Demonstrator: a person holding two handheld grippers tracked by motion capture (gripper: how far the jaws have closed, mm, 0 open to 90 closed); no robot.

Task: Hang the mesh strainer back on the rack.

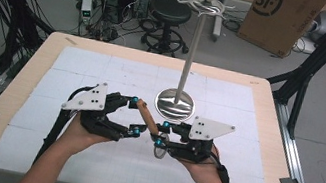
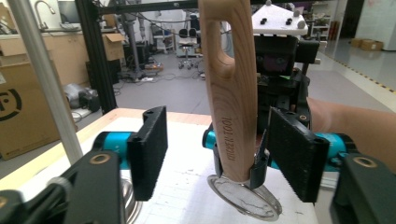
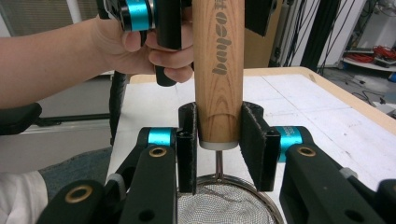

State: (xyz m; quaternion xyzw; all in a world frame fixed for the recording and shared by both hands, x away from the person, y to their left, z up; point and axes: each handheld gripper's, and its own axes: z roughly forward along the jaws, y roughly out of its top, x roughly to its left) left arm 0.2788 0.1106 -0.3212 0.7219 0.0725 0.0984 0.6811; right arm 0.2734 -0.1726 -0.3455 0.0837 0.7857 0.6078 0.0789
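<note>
The right gripper [image 3: 218, 149] pinches the low end of the wooden handle [image 3: 218, 70] of a small mesh strainer [image 3: 219, 205], so it stays up off the table [image 1: 13, 95], just in front of the tall metal stand [image 1: 188, 55]. The left gripper [image 2: 217, 154] is spread around the handle's upper part, pads not pressing. It may be getting ready to take over; the stand's top hooks look like the hanging place, though they are blurry.

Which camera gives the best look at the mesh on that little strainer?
The right gripper view: the strainer's mesh sits close below the wooden handle clamped in the right gripper. The left gripper view shows its round rim edge-on; the high view shows a small disc.
</note>
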